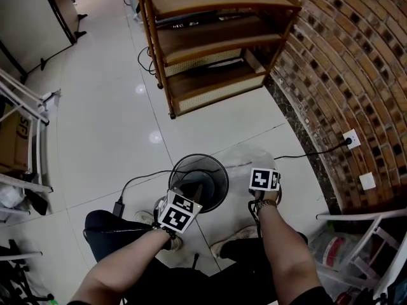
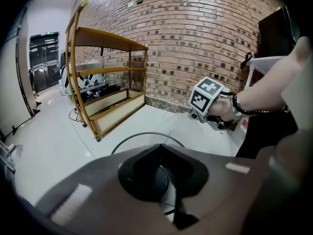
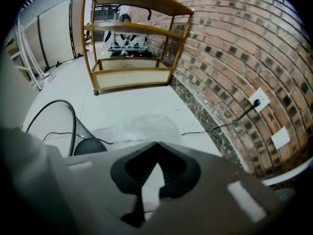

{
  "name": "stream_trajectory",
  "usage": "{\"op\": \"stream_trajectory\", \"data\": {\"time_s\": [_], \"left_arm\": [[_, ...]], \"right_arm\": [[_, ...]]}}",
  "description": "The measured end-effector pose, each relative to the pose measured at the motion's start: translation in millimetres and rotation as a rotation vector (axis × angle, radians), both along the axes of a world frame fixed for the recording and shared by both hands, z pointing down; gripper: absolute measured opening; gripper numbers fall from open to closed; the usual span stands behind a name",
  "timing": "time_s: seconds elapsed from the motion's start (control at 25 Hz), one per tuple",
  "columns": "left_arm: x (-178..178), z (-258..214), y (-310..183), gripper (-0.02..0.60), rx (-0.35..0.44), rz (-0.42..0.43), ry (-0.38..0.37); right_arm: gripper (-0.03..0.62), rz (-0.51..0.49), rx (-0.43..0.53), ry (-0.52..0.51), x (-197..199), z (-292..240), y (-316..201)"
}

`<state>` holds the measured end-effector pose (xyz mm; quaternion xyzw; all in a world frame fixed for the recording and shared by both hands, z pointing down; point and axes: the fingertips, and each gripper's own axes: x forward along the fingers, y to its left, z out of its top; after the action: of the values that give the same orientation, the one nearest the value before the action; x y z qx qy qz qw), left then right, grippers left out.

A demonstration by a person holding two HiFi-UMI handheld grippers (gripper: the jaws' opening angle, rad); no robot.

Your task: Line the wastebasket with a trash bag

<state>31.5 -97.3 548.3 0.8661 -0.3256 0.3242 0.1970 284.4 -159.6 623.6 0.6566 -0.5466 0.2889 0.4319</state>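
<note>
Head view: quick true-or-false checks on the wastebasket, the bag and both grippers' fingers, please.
The black mesh wastebasket stands upright on the white tiled floor. True.
The clear plastic trash bag already lines it. False: it lies on the floor beside the wastebasket.
The left gripper has its fingers closed. True.
The right gripper has its fingers wide open. False: they are closed.

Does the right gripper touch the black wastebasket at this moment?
Apart. The left gripper view shows a plain gap between the right gripper and the rim of the wastebasket.
</note>
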Motion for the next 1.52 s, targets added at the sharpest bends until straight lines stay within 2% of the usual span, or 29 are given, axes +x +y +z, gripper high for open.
{"op": "stream_trajectory", "data": {"time_s": [0.52, 0.68, 0.92, 1.04, 1.28, 1.52], "left_arm": [[13.6, -37.7, 4.7, 0.003, 0.047, 0.000, 0.057], [19.5, -46.7, 7.3, 0.003, 0.048, -0.001, 0.082], [25.2, -57.9, 14.9, 0.003, 0.029, -0.012, 0.124], [30.1, -62.7, 16.5, 0.007, -0.002, -0.025, 0.171], [38.9, -66.3, 17.0, 0.099, -0.084, -0.065, 0.286], [38.6, -60.8, 20.4, 0.172, -0.227, -0.150, 0.400]], "right_arm": [[0.003, 0.016, 0.113, 0.030, 33.9, -101.6, 8.6], [0.003, 0.008, 0.159, -0.012, 32.6, -133.2, 9.1], [0.003, -0.039, 0.232, -0.013, 25.8, -185.5, 9.1], [0.003, -0.064, 0.274, -0.026, 20.1, -212.1, 7.3], [0.003, -0.115, 0.364, -0.058, 2.9, -267.9, 4.7], [0.003, -0.182, 0.430, -0.079, -22.0, -315.4, 3.2]]}}
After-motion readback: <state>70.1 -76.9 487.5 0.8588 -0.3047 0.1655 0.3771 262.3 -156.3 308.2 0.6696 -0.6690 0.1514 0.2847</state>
